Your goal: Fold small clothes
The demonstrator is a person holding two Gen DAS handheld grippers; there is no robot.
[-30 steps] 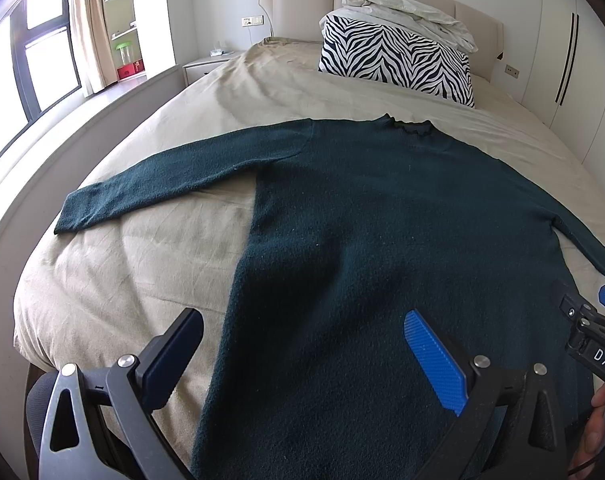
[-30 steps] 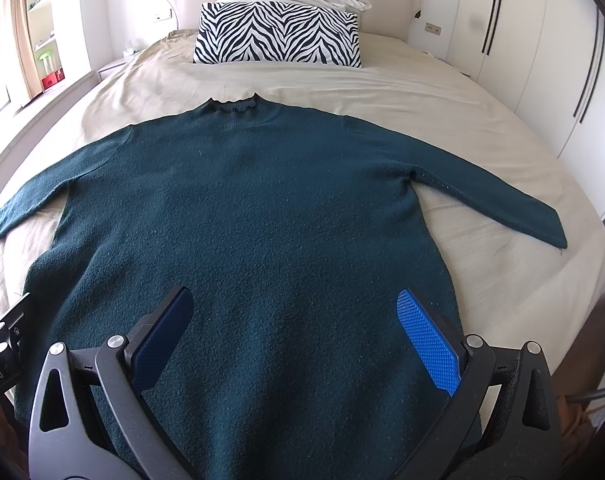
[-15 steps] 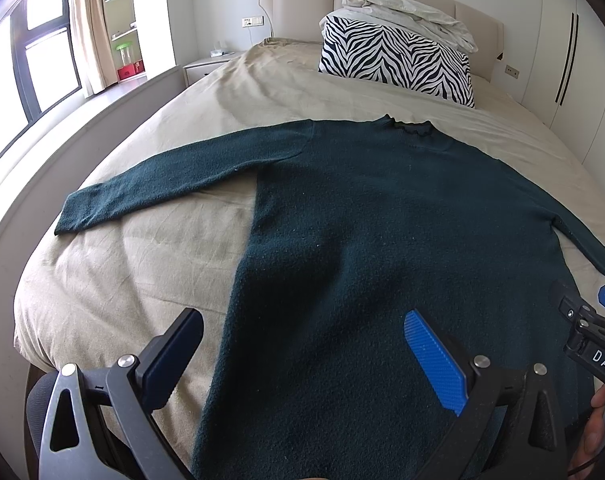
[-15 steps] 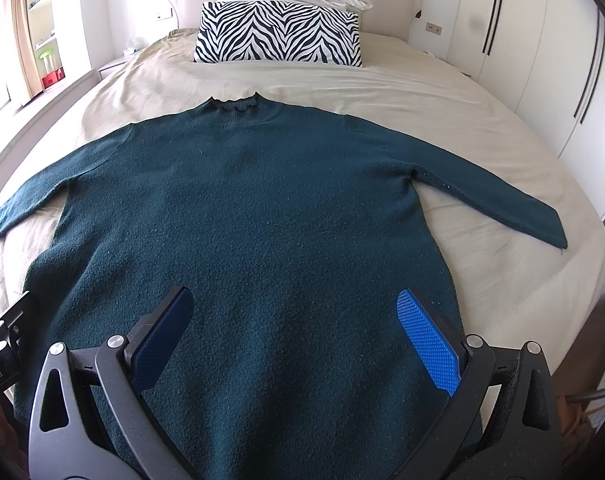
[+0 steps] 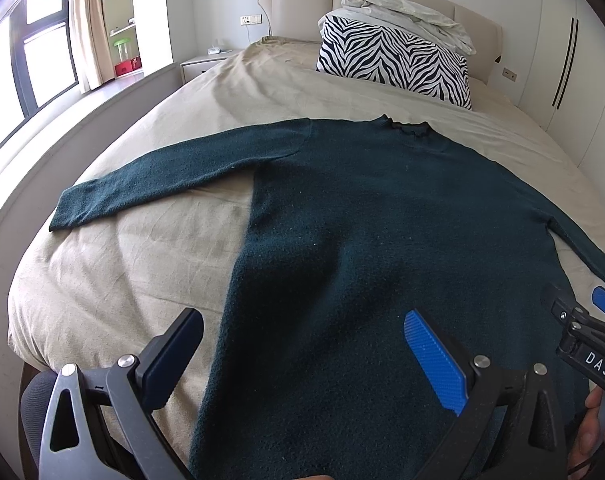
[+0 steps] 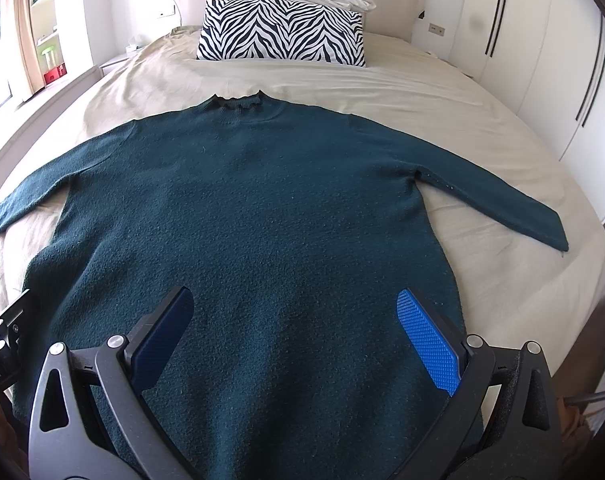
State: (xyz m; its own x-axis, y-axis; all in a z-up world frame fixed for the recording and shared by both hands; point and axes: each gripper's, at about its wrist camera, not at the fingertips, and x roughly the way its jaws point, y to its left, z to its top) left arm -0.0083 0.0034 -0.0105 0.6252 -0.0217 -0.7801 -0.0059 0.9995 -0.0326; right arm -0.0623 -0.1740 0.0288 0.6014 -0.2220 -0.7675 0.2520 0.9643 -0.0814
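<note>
The folding has not begun yet, I think. The dark green sweater lies flat on the bed, front down or up I cannot tell, with its neck pointing to the zebra pillow and both sleeves stretched out to the sides. Nothing is folded over.

The left tongs hang over the bottom left part of the sweater, spread wide and holding nothing. The right tongs hang over the bottom middle, also spread wide and empty. Neither seems to touch the cloth.

The next move is probably to pinch one sleeve near its end and lay it across the body. That calls for grabbing only the sleeve, not the sheet under it (the sheet is soft and a bit wrinkled, so it could come up too).

The sweater looks thick, fuzzy and knitted, with a little wavy frill at the neck. It is floppy and will sag when lifted. The sheet is smooth and sandy colored. The pads on the tongs are blue and bumpy.
</note>
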